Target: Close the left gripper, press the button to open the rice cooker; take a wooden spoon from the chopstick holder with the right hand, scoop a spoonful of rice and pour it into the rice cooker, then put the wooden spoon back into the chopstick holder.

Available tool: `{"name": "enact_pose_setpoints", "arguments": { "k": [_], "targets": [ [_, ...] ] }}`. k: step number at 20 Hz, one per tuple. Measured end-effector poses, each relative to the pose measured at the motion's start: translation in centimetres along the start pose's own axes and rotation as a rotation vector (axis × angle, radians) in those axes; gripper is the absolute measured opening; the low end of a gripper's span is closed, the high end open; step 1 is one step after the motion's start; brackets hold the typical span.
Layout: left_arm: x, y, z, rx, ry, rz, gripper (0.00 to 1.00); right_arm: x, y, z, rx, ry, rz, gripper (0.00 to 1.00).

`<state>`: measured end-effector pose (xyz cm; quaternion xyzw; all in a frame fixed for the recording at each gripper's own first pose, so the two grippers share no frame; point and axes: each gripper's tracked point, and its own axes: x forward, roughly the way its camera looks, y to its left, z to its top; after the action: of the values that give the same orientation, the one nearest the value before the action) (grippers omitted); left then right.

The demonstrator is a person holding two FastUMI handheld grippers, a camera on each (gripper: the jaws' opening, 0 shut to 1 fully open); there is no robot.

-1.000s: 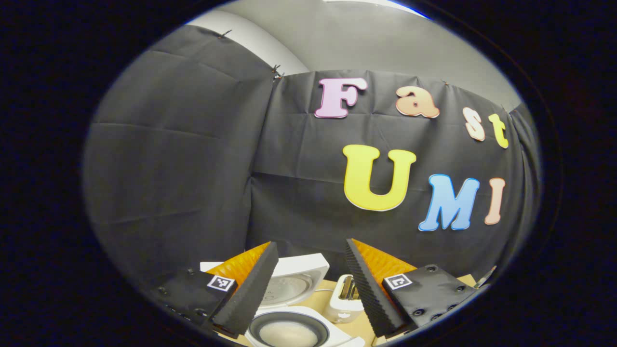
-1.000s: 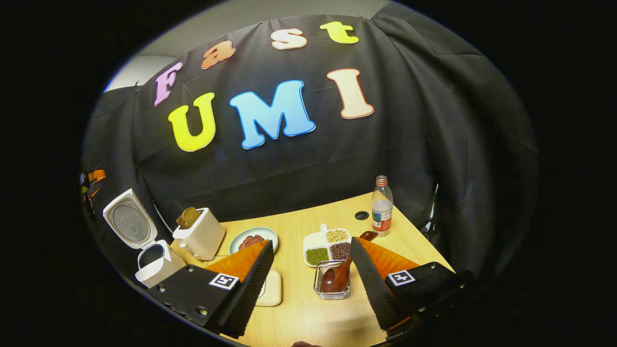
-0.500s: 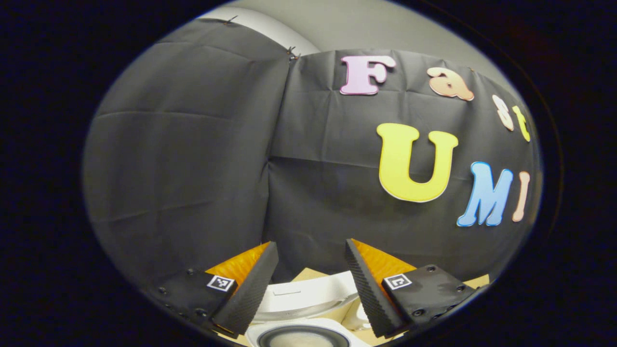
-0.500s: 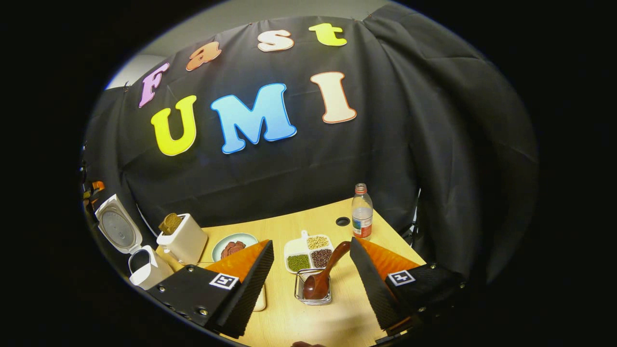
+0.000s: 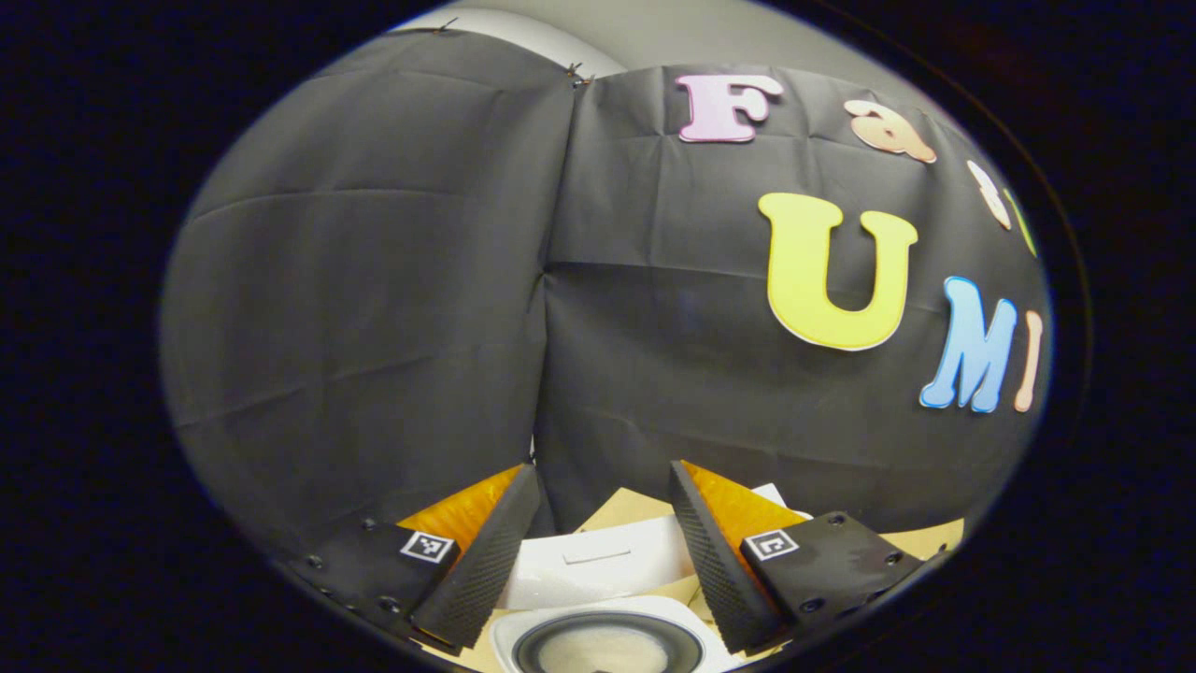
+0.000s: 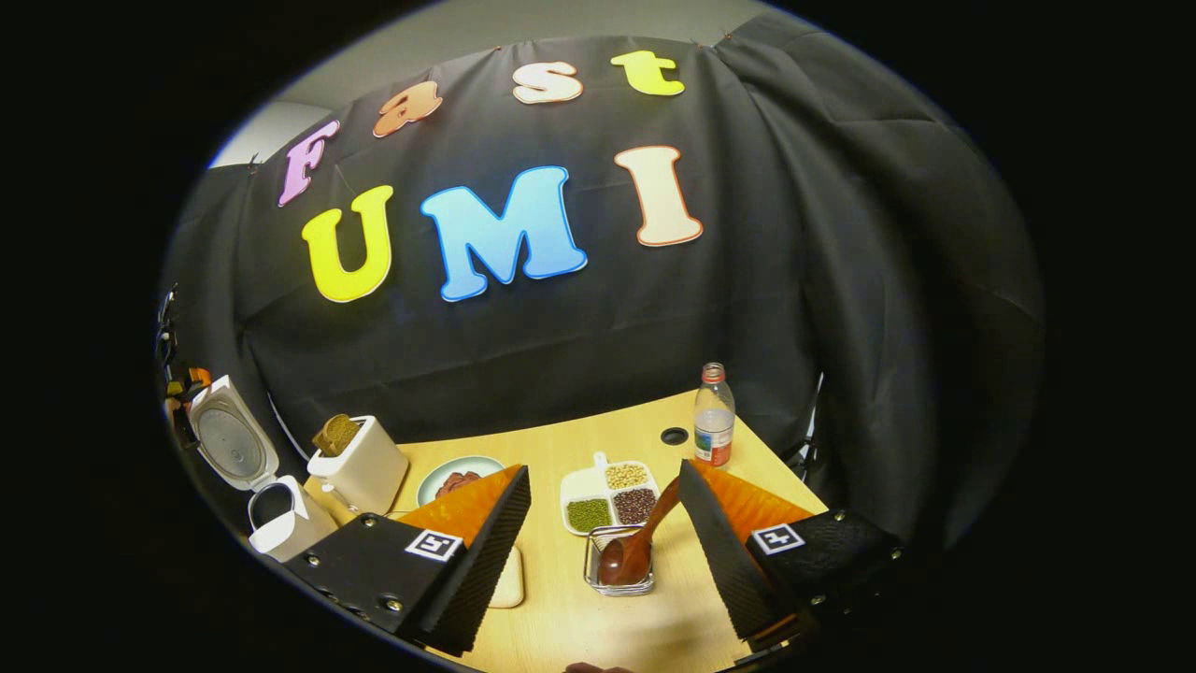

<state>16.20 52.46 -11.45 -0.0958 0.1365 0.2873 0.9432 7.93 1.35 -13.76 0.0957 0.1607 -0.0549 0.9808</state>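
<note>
The right gripper [image 6: 605,542] is held with its two fingers spread wide apart, nothing pressed between them. Seen between the fingers, a wooden spoon [image 6: 633,545] is stood in the chopstick holder [image 6: 619,563] — a small clear square container on the wooden table [image 6: 579,439] — with its bowl down inside and its handle leaned up toward the right finger; the spoon is not touched by either finger. Just behind the holder a divided white dish [image 6: 609,495] of beans and grains is placed, and beyond it a water bottle [image 6: 715,427] is stood upright near the table's far corner. To the left, a plate [image 6: 450,479] with dark food, a toaster [image 6: 360,465] with bread in its slot, and the rice cooker [image 6: 260,486] are lined up; the cooker's lid is raised. A pale flat pad [image 6: 509,579] is partly hidden by the left finger.

The left gripper [image 5: 605,551] is likewise held open, with a clear gap between its fingers and nothing gripped. Below and between them the open rice cooker [image 5: 598,598] is seen from above — its dark inner pot, with a pale content inside, at the lower edge and its raised white lid just behind. The booth's black cloth wall [image 5: 374,280] is faced beyond it.
</note>
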Motion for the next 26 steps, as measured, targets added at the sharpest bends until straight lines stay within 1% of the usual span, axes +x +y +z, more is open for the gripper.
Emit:
{"name": "enact_pose_setpoints", "arguments": {
  "k": [2,4,7,8,9,10,11,12,13,14,15,17,18,19,20,21,22,23,26],
  "targets": [
    [-1.1,-0.5,-0.4,0.007,-0.015,-0.001,0.97,-0.3,0.9,0.2,-0.009,-0.011,0.027,0.97],
    [-2.8,-1.2,-1.0,-0.001,-0.041,0.0,0.97,-1.0,2.4,0.0,-0.014,-0.01,0.07,0.96],
    [-5.7,-1.9,-2.8,0.007,-0.073,-0.007,0.98,-2.5,4.3,-0.2,-0.023,-0.017,0.123,0.97],
    [-6.6,-2.3,-3.4,0.007,-0.079,-0.01,0.98,-3.1,5.0,-0.2,-0.028,-0.024,0.145,1.0],
    [-7.5,-2.7,-4.1,0.002,-0.083,-0.015,0.93,-3.8,5.6,-0.3,-0.037,-0.031,0.169,0.96],
    [-8.3,-3.1,-5.0,-0.009,-0.087,-0.019,0.94,-4.4,6.1,-0.2,-0.048,-0.04,0.194,1.0],
    [-9.1,-3.4,-5.8,-0.011,-0.088,-0.026,0.94,-5.0,6.4,-0.2,-0.057,-0.051,0.218,1.0],
    [-9.7,-3.8,-6.7,-0.015,-0.086,-0.032,0.94,-5.7,6.8,0.0,-0.063,-0.061,0.241,0.96],
    [-10.3,-4.1,-7.6,-0.016,-0.089,-0.039,0.94,-6.1,7.1,0.0,-0.068,-0.069,0.258,0.96],
    [-11.1,-4.2,-8.5,-0.017,-0.089,-0.047,0.94,-6.5,7.2,0.0,-0.076,-0.072,0.264,0.96],
    [-11.5,-4.4,-9.1,-0.02,-0.089,-0.055,0.91,-6.8,7.1,-0.2,-0.087,-0.068,0.263,0.96],
    [-12.4,-4.9,-10.6,-0.026,-0.075,-0.065,0.97,-7.2,6.8,-0.6,-0.102,-0.056,0.253,0.97],
    [-12.6,-5.1,-11.5,-0.031,-0.069,-0.07,0.97,-7.4,6.7,-0.8,-0.102,-0.051,0.25,0.97],
    [-12.9,-5.3,-12.4,-0.036,-0.064,-0.075,0.96,-7.7,6.6,-0.9,-0.101,-0.045,0.246,0.97],
    [-13.1,-5.3,-12.9,-0.044,-0.061,-0.076,0.92,-7.9,6.5,-1.0,-0.101,-0.041,0.243,0.97],
    [-13.4,-5.2,-13.8,-0.05,-0.053,-0.073,0.92,-8.1,6.3,-1.1,-0.103,-0.036,0.238,0.97],
    [-13.6,-5.0,-14.4,-0.055,-0.05,-0.064,0.95,-8.2,6.0,-1.1,-0.106,-0.034,0.232,0.97],
    [-13.9,-4.6,-15.2,-0.056,-0.046,-0.049,0.92,-8.4,5.7,-1.2,-0.108,-0.033,0.225,0.97],
    [-14.3,-5.3,-17.6,-0.032,-0.014,-0.041,0.92,-8.5,5.1,-1.1,-0.105,-0.029,0.208,0.97]
  ]
}}
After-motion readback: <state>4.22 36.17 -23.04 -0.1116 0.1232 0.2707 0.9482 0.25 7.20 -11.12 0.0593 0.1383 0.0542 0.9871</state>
